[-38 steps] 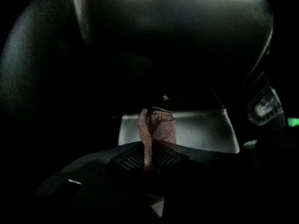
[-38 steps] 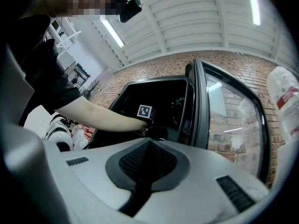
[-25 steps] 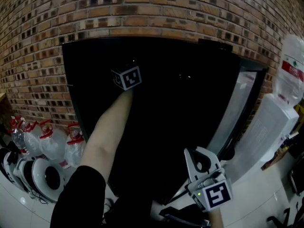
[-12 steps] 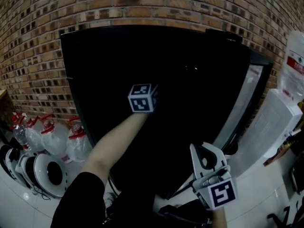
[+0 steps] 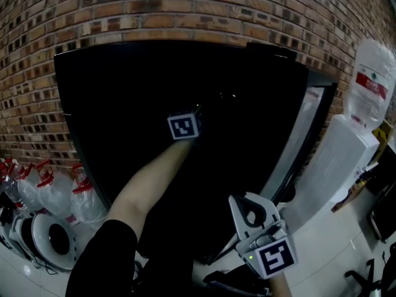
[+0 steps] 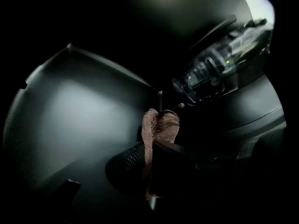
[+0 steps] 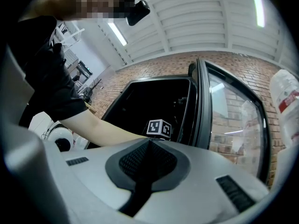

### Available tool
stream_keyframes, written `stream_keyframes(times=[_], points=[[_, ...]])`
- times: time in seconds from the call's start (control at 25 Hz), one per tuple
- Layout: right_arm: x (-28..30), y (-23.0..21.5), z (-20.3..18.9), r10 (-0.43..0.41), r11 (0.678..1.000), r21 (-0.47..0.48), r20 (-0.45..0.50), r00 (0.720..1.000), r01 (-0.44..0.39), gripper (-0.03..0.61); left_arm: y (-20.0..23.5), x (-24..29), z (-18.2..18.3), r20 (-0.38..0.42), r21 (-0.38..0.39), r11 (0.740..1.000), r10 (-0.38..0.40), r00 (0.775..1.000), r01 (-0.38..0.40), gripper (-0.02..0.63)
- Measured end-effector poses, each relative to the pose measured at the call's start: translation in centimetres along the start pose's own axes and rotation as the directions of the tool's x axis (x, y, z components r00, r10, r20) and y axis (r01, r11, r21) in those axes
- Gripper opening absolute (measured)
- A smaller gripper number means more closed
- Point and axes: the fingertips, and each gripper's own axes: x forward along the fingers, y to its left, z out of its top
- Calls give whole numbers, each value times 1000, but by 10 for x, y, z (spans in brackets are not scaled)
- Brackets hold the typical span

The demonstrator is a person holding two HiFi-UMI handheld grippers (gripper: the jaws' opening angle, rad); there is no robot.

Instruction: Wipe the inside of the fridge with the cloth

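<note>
Cloth (image 6: 158, 125), a soft, light, pinkish weave that bunches and droops, should handle best pinched on a gathered fold with a wad left proud of the tips. That is how my left gripper (image 6: 150, 149) has it, jaws clamped on it deep inside the dark fridge (image 5: 111, 104), near a pale inner wall (image 6: 79, 111). My right gripper (image 7: 148, 141) hangs outside the opening, jaws pressed together on nothing. I'd mind the clear-housed unit with a green light (image 6: 219, 69) just above the cloth, where a loose fold could snag, and the open glass door (image 5: 301, 138) on my right.
</note>
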Motion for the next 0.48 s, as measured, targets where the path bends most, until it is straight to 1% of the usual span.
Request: stream_keyframes(times=[0.08, 0.28, 0.48], points=[[1, 0, -1, 1, 1000, -1, -16, 1000, -1, 5, -1, 7, 0, -9, 22, 1000, 12, 1000, -12, 41], [1, -3, 0, -11, 1000, 13, -14, 1000, 11, 5, 1, 5, -1, -17, 130, 991, 46, 999, -43, 41], [0, -5, 1, -23, 1000, 19, -4, 1000, 23, 6, 20, -8, 2, -8, 167, 982, 91, 996, -88, 41]])
